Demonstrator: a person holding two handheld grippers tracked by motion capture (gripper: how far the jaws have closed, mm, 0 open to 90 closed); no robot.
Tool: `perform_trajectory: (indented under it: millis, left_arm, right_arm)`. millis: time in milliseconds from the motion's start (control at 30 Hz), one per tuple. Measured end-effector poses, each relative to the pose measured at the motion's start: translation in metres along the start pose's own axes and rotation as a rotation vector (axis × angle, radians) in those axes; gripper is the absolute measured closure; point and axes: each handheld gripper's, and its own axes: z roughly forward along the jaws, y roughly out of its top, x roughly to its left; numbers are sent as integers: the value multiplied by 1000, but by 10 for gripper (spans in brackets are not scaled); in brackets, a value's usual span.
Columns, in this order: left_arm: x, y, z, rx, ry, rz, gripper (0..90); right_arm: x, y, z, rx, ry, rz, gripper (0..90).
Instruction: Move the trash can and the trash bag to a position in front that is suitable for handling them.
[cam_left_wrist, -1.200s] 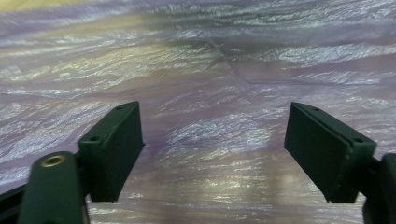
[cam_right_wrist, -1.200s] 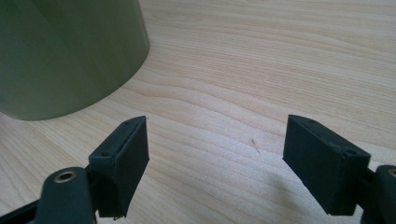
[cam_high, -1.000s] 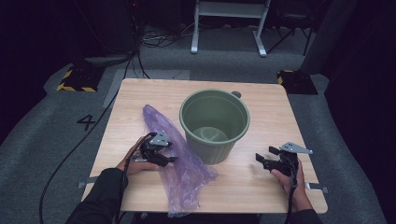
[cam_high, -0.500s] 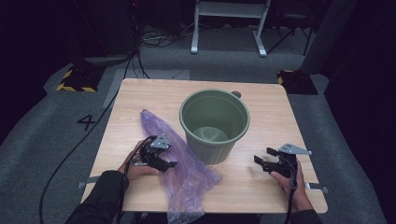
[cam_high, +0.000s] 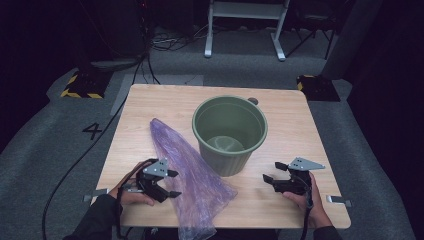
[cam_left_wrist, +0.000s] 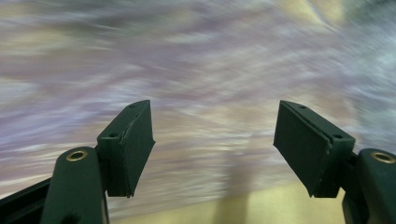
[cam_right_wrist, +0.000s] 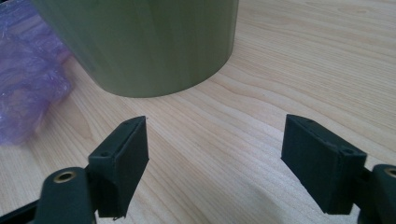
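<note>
My left gripper (cam_high: 167, 182): jaws apart, just closing slightly, at purple bag (cam_high: 192, 172) | right gripper (cam_high: 270, 181): open, empty | wooden table (cam_high: 165, 105), green bucket (cam_high: 229, 132), grey carpet (cam_high: 45, 145)

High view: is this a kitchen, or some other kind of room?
Probably a lab or recording studio, not a kitchen: one wooden table on grey carpet, black cables on the floor, and yellow-black striped floor blocks.

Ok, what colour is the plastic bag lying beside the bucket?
Translucent purple; the plastic bag shows best in the high view.
</note>
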Motion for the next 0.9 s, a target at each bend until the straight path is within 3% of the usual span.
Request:
perform_trajectory:
  millis: [133, 167, 267, 400, 433, 500, 900]
  left_arm:
    - [-15, 5, 16, 30, -38, 52, 272]
    - [-19, 8, 24, 18, -64, 57, 275]
    - [-25, 11, 32, 25, -43, 94, 290]
    - [-30, 17, 48, 15, -23, 107, 325]
    - [-31, 20, 55, 26, -3, 101, 327]
    - [-31, 21, 59, 19, -10, 98, 331]
    - [-32, 58, 98, -7, 64, 33, 329]
  right_arm:
    - [-6, -3, 0, -6, -8, 21, 244]
    - [-7, -3, -1, -8, -9, 29, 244]
    - [-9, -4, -2, -13, -15, 33, 246]
    - [-10, -5, -2, -9, -17, 35, 253]
    - [-9, -5, -2, -4, -13, 37, 253]
    - [-9, -5, -2, -2, -12, 33, 253]
    - [-3, 1, -7, 0, 11, 2, 240]
